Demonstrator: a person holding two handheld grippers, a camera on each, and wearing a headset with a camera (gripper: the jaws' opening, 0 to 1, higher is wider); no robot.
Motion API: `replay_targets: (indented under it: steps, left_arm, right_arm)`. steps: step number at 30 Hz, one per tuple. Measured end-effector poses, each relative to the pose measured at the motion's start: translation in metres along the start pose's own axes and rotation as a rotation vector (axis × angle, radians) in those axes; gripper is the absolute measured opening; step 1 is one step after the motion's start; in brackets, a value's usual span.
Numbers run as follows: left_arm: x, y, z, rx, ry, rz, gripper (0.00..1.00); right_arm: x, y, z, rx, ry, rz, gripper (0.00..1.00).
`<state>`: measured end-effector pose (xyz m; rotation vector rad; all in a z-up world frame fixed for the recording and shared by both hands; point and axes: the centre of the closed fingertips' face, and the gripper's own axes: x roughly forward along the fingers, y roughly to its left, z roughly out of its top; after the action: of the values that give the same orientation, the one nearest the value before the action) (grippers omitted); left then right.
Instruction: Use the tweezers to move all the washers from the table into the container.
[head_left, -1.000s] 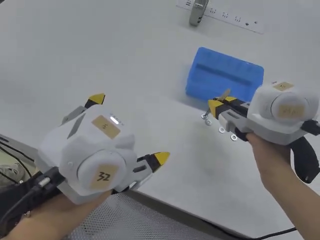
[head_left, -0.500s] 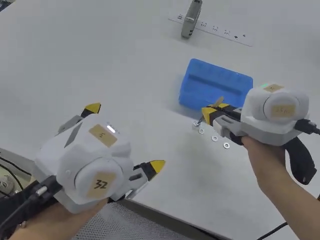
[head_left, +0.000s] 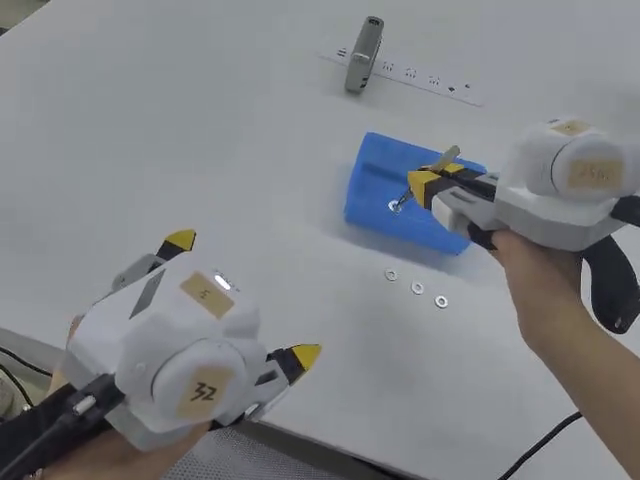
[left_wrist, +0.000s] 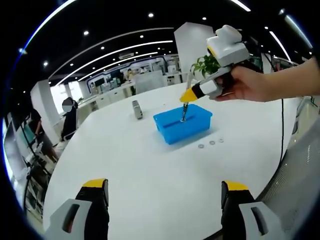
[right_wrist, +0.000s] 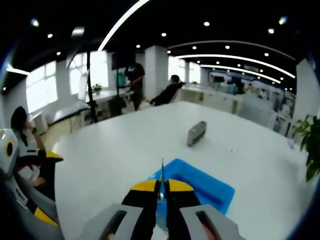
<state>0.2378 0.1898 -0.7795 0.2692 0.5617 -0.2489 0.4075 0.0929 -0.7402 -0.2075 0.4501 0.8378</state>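
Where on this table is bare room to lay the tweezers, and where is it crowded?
Free: the wide table left of the blue container; also between the left gripper and the washers. Crowded: the container's near side, where washers lie; the right gripper with tweezers hangs over it.

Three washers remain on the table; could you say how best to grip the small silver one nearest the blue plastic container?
Probably pinch the small silver washer across its ring, one metal tweezers tip in the hole, coming steeply from above: it lies flat on the white table, offering no side edge.
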Motion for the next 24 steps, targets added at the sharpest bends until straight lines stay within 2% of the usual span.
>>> replay_targets:
  steps: [4,8,13,24]
  left_arm:
    - [0.000,0.001,-0.001,0.002,0.005,0.002,0.95]
    - [-0.001,0.000,0.000,-0.006,-0.002,-0.002,0.95]
    - [0.000,-0.002,-0.001,0.007,0.009,-0.009,0.95]
    - [0.000,0.000,-0.003,0.009,0.014,-0.002,0.94]
  right_arm:
    - [0.011,-0.005,-0.003,-0.004,0.019,-0.021,0.02]
    - [0.025,-0.012,-0.023,-0.015,0.075,-0.038,0.02]
    - [0.035,-0.013,-0.036,-0.003,0.113,-0.024,0.02]
    - [0.048,-0.004,-0.051,0.028,0.146,0.026,0.02]
